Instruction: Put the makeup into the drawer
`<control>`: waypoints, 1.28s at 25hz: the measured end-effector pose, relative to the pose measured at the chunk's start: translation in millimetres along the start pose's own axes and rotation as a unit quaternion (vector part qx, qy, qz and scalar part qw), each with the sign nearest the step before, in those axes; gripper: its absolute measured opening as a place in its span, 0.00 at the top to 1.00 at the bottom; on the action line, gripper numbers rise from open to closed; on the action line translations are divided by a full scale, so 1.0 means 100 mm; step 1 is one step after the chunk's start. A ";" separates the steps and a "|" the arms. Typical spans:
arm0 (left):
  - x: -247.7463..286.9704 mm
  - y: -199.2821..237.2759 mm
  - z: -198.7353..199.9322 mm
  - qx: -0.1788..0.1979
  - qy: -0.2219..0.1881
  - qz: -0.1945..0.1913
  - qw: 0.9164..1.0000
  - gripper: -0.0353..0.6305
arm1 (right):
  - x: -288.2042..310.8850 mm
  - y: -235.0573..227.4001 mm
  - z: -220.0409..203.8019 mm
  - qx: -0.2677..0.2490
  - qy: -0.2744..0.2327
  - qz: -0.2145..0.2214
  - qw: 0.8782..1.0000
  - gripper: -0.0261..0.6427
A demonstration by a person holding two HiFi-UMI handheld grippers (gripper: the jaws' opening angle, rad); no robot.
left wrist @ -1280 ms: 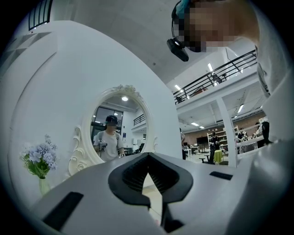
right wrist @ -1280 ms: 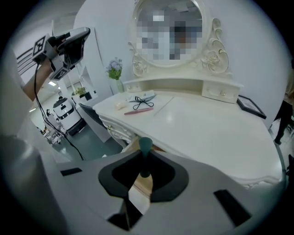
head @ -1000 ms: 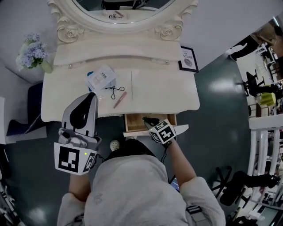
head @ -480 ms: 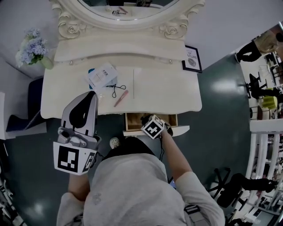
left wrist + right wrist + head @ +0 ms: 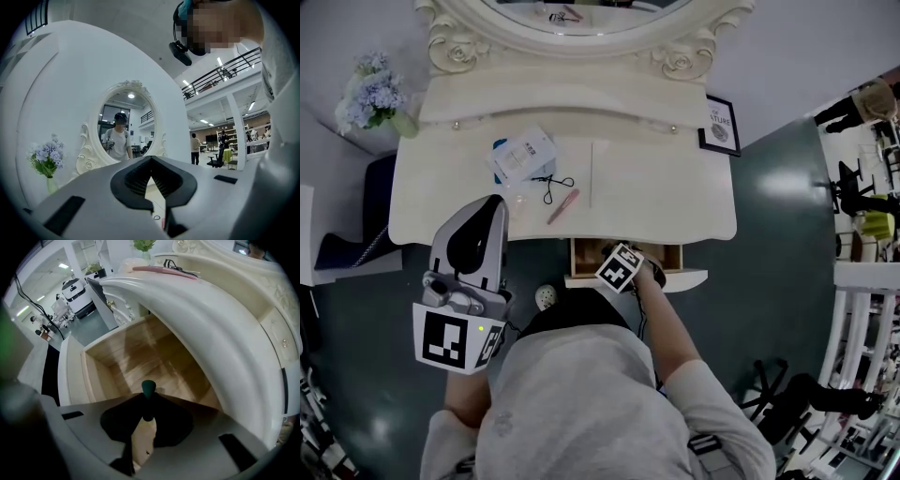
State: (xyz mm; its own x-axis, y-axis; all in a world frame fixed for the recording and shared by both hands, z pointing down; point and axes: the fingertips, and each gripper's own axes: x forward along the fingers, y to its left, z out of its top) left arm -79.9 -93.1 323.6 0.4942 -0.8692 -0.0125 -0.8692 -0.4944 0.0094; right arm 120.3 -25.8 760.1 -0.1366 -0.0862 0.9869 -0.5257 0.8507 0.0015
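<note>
Under the dressing table's point(image 5: 675, 202) front edge, the wooden drawer point(image 5: 136, 359) is open. Right above its bare floor, the right gripper point(image 5: 147, 402) clamps a cream makeup tube point(image 5: 142, 434), green cap pointing down into the drawer. The left gripper point(image 5: 491, 204), jaws together and empty, hangs well left of the drawer.

A cream dressing table point(image 5: 675, 192) stood ahead of the left gripper point(image 5: 490, 206), with an ornate oval mirror point(image 5: 581, 23) at its back. A white packet point(image 5: 525, 155) lay on the tabletop just beyond that gripper's tips, and pale blue flowers point(image 5: 373, 94) stood well off to its left. A small framed picture point(image 5: 723, 124) stood beyond the right gripper point(image 5: 617, 264), off to its right.
</note>
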 end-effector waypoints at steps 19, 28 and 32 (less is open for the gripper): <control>0.00 0.03 0.00 0.003 0.003 0.005 1.000 0.93 | 0.05 0.03 0.00 0.012 -0.006 0.015 1.000 0.74; 0.01 0.00 0.02 0.007 -0.002 0.001 1.000 0.93 | 0.00 0.08 0.07 0.041 -0.034 0.039 0.998 0.69; 0.01 -0.01 0.03 0.008 -0.004 -0.002 1.000 0.93 | -0.03 0.08 0.07 0.048 -0.041 0.042 0.997 0.68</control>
State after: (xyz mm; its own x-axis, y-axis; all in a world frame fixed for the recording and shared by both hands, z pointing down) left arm -78.3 -93.5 320.3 0.4984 -0.8667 -0.0209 -0.8669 -0.4984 -0.0066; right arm 110.5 -22.2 756.4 -0.2485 -0.0626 0.9666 -0.5869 0.8036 -0.0989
